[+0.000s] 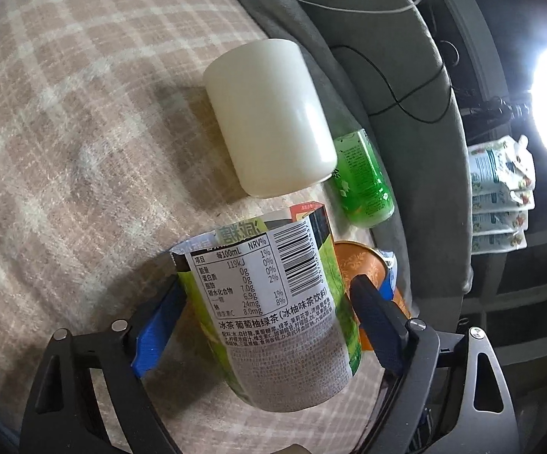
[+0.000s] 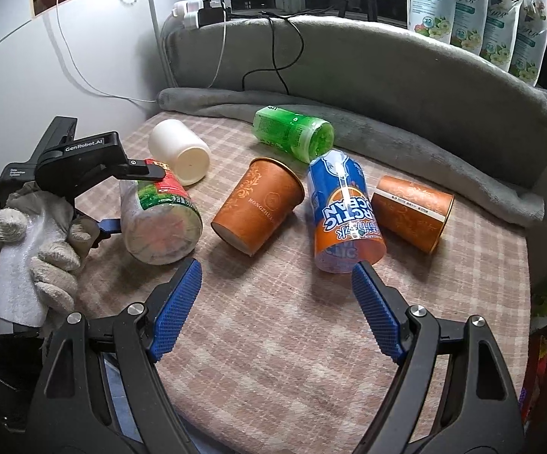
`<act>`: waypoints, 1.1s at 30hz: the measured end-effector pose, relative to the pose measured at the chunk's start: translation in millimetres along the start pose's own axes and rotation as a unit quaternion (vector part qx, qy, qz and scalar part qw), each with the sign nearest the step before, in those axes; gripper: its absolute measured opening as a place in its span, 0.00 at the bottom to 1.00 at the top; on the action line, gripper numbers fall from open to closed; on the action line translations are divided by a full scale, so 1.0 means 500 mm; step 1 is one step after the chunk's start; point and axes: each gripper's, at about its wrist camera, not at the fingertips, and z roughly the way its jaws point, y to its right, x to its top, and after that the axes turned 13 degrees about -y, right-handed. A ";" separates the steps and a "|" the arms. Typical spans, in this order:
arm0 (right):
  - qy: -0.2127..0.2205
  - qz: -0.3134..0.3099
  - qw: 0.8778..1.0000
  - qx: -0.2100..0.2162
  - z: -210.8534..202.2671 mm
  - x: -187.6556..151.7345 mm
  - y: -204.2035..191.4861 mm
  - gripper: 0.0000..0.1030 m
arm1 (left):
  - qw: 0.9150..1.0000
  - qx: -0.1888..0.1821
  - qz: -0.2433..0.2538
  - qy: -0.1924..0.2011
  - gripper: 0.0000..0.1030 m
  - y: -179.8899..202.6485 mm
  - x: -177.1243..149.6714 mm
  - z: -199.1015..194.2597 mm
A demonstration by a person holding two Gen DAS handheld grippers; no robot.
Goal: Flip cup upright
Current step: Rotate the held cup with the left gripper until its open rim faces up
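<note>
So far I am only partway through: my left claw is gripping the green-labelled cut-down tea-bottle cup, its blue pad and black pad pressing on either side of the printed label. In the right wrist view that cup is sitting at the left of the frame, tilted with its closed base facing the camera, so I judge the flip to be under way, not done; whether it is touching the plaid cloth-covered counter I cannot tell.

Every other cup seems to be lying down: the white plastic cup in the upper left, the clear green plastic cup by the grey blanket roll, two orange paper cups, and the blue-and-orange cut-can cup between them.

My gloved left hand is wrapping the claw's handle at the far left, reaching in sideways. My right claw is hovering low over the counter, spread wide and holding nothing, pointing toward the middle cups.
</note>
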 end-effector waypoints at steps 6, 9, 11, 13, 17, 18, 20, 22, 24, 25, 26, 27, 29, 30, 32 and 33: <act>0.006 0.007 1.000 -0.004 -0.003 0.000 0.005 0.82 | 0.999 0.013 0.034 0.011 0.83 0.022 -0.011 -0.004; 0.008 0.010 1.000 -0.005 -0.004 -0.001 0.005 0.82 | 0.998 0.022 0.058 0.021 0.83 0.034 -0.021 -0.010; 0.010 0.013 1.000 -0.005 -0.006 -0.001 0.004 0.82 | 0.996 0.029 0.076 0.030 0.83 0.045 -0.027 -0.012; 0.012 0.015 1.000 -0.005 -0.008 -0.003 0.005 0.82 | 0.994 0.038 0.098 0.040 0.82 0.056 -0.033 -0.015; 0.018 0.021 1.000 -0.005 -0.014 -0.005 0.008 0.82 | 0.987 0.059 0.139 0.055 0.82 0.072 -0.043 -0.016; 0.019 0.023 1.000 -0.006 -0.015 -0.005 0.009 0.82 | 0.985 0.065 0.150 0.059 0.82 0.077 -0.045 -0.015; 0.021 0.025 0.999 -0.008 -0.016 -0.006 0.010 0.82 | 0.981 0.075 0.167 0.066 0.82 0.083 -0.048 -0.016; 0.021 0.027 0.999 -0.009 -0.017 -0.007 0.012 0.82 | 0.978 0.080 0.178 0.069 0.82 0.087 -0.050 -0.017; 0.022 0.030 0.999 -0.008 -0.017 -0.008 0.013 0.82 | 0.973 0.089 0.196 0.077 0.81 0.093 -0.055 -0.019; 0.023 0.032 0.999 -0.009 -0.017 -0.008 0.014 0.81 | 0.969 0.098 0.211 0.082 0.81 0.099 -0.059 -0.020; 0.026 0.034 0.999 -0.011 -0.018 -0.009 0.014 0.81 | 0.966 0.103 0.220 0.084 0.81 0.101 -0.062 -0.020; 0.028 0.036 0.999 -0.013 -0.020 -0.010 0.014 0.81 | 0.962 0.110 0.234 0.086 0.81 0.105 -0.066 -0.020; 0.033 0.040 0.999 -0.017 -0.022 -0.010 0.014 0.82 | 0.955 0.120 0.255 0.089 0.81 0.113 -0.074 -0.019; 0.036 0.043 0.998 -0.017 -0.024 -0.011 0.014 0.82 | 0.950 0.127 0.270 0.092 0.81 0.118 -0.080 -0.018; 0.040 0.050 0.998 -0.017 -0.026 -0.014 0.014 0.82 | 0.943 0.136 0.289 0.094 0.80 0.119 -0.087 -0.017; 0.043 0.053 0.998 -0.017 -0.027 -0.016 0.015 0.82 | 0.940 0.139 0.297 0.094 0.80 0.121 -0.090 -0.016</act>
